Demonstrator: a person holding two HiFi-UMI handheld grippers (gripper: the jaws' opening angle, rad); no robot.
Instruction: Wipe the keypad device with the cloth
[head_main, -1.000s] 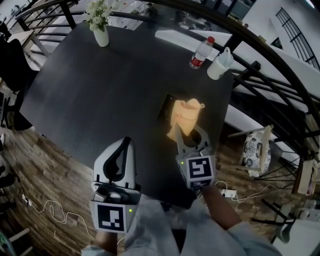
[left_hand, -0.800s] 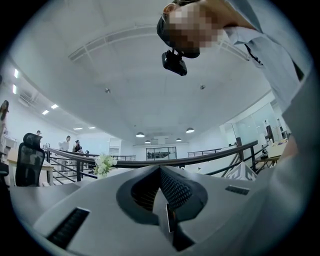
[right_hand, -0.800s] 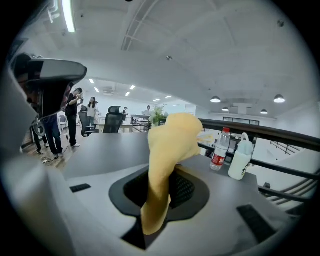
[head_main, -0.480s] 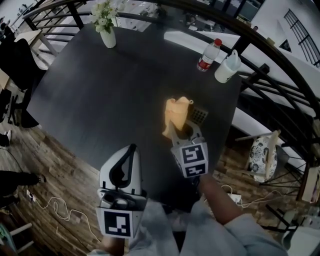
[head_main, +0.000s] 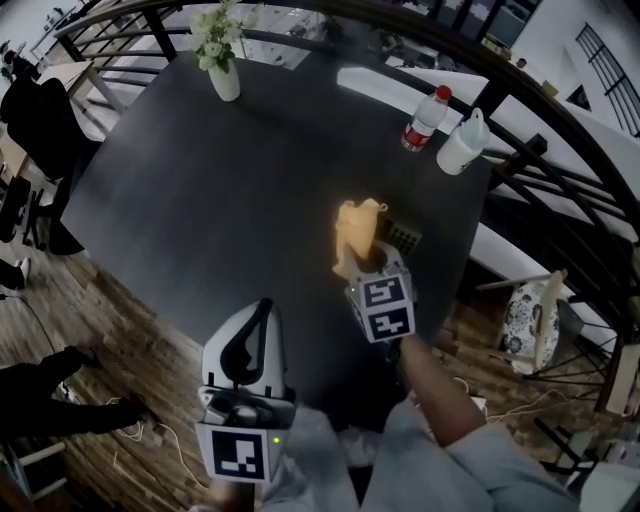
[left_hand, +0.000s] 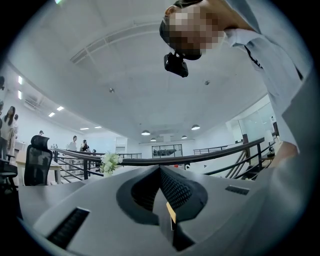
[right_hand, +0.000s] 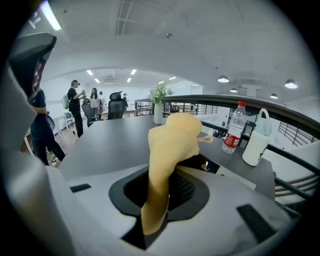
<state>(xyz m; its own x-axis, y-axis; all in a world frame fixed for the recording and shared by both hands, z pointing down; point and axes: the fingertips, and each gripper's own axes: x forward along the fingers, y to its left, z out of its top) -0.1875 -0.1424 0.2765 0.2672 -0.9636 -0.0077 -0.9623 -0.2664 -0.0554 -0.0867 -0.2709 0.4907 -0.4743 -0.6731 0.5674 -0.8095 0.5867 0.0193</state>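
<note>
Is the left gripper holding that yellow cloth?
No, the yellow cloth is pinched in the right gripper; the left gripper is shut and empty.

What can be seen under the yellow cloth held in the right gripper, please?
Right of the cloth, the keypad device shows its keys on the dark table; its left part is covered by the cloth.

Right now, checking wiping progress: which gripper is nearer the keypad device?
Right. The right gripper, holding the cloth, is beside the keypad device; the left gripper hangs farther back.
</note>
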